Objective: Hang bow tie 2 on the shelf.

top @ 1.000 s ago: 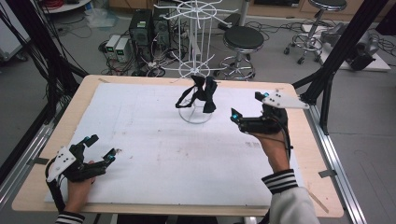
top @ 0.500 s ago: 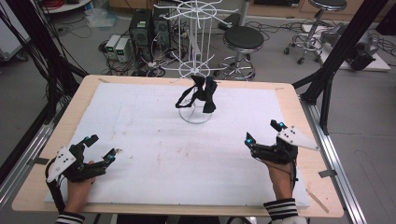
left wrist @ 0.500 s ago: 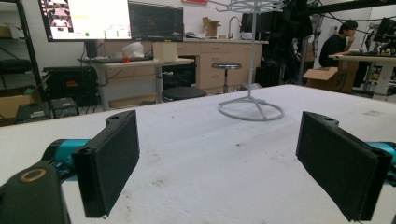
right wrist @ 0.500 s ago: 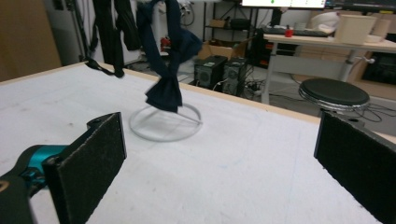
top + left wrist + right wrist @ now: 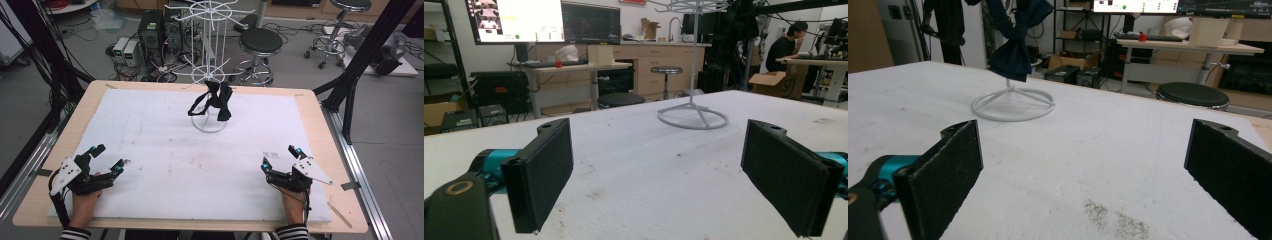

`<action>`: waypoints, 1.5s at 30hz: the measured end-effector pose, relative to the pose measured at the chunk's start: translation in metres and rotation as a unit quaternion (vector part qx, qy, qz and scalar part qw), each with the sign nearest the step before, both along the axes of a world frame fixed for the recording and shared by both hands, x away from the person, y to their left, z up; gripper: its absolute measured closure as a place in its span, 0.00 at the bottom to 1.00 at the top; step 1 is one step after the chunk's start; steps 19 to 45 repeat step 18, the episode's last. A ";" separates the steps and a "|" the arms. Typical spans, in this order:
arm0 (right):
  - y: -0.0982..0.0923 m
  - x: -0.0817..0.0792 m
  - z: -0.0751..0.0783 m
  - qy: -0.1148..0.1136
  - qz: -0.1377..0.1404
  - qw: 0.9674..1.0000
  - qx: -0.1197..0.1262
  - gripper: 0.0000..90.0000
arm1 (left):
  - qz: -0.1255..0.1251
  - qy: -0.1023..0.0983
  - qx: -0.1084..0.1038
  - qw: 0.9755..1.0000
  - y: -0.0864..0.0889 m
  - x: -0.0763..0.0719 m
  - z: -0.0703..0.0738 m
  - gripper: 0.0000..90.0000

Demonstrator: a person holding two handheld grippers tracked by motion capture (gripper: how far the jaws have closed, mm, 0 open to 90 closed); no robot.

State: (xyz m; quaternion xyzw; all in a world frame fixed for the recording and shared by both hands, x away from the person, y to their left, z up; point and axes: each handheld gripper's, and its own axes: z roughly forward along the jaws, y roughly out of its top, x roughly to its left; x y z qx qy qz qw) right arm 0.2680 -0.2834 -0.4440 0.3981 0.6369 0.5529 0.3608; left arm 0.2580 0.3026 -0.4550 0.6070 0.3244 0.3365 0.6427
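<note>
At the table's near edge, the left gripper (image 5: pixel 102 163) and right gripper (image 5: pixel 281 162) rest with jaws spread wide, holding nothing. Well apart from both, the dark bow tie (image 5: pixel 216 99) hangs on the white wire rack (image 5: pixel 209 70) at the far centre. Judged step: task at rest; any next move calls for a forward reach to the rack, and no legible writing appears.

Bright, even overhead light; soft, faint shadows on the white table (image 5: pixel 150 130). Glare off the monitor (image 5: pixel 514 20) at 11 o'clock. Near jaws blurred, backgrounds soft.
</note>
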 end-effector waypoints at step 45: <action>0.002 -0.002 -0.007 -0.012 -0.011 1.000 -0.005 0.02 | 0.000 0.000 0.000 1.000 0.000 0.000 0.000 0.15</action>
